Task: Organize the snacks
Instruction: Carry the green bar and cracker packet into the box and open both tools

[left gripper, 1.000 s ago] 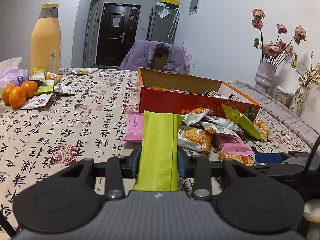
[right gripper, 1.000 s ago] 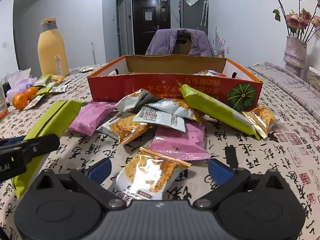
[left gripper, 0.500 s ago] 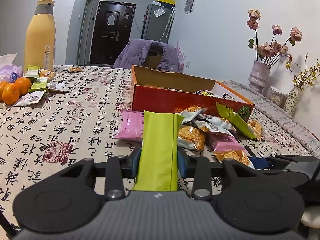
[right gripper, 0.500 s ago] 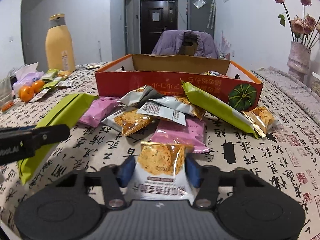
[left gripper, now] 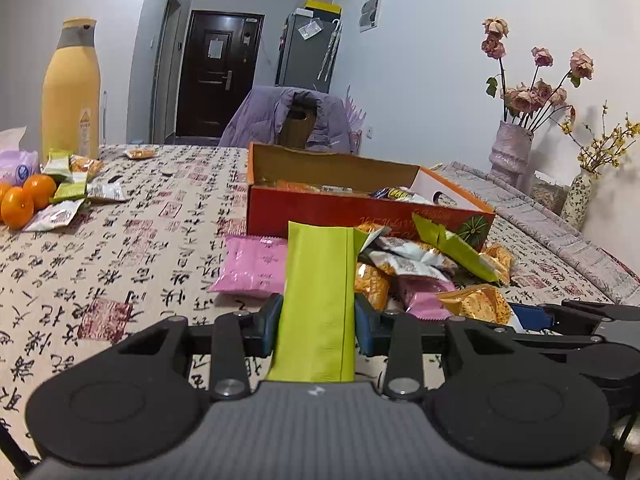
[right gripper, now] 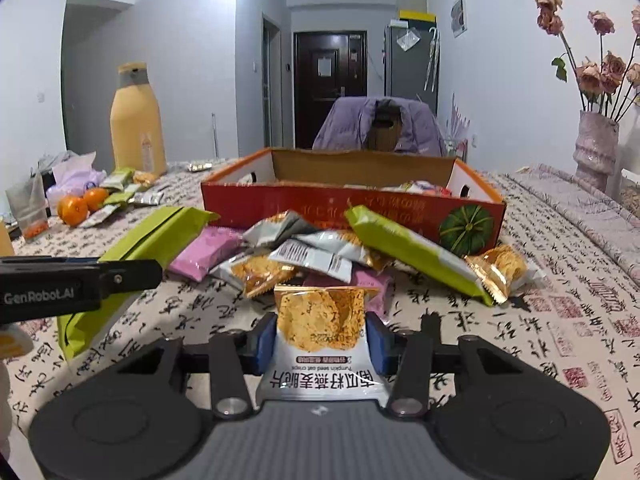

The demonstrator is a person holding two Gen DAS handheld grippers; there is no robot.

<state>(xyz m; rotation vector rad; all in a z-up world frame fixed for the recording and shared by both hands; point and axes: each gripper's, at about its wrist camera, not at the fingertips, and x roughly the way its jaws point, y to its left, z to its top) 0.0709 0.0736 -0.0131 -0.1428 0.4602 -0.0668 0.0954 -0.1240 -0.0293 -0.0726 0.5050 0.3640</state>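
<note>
My left gripper (left gripper: 318, 320) is shut on a long green snack packet (left gripper: 320, 292), held above the table; the packet also shows in the right wrist view (right gripper: 148, 244). My right gripper (right gripper: 320, 340) is shut on a white and orange oat crisp packet (right gripper: 320, 328), lifted off the table. An open red cardboard box (right gripper: 352, 208) with several snacks inside stands behind a pile of loose packets (right gripper: 320, 256): pink, silver, orange and a second green one (right gripper: 412, 252). The box also shows in the left wrist view (left gripper: 360, 212).
A tall yellow bottle (left gripper: 71, 92), oranges (left gripper: 24, 200), a tissue pack and small packets lie at the far left. Vases of dried flowers (left gripper: 512, 148) stand at the right. A chair with a purple jacket (right gripper: 380, 124) is behind the table.
My right gripper closed on the oat crisp packet and lifted it. My left gripper rose a little with the green packet still in it.
</note>
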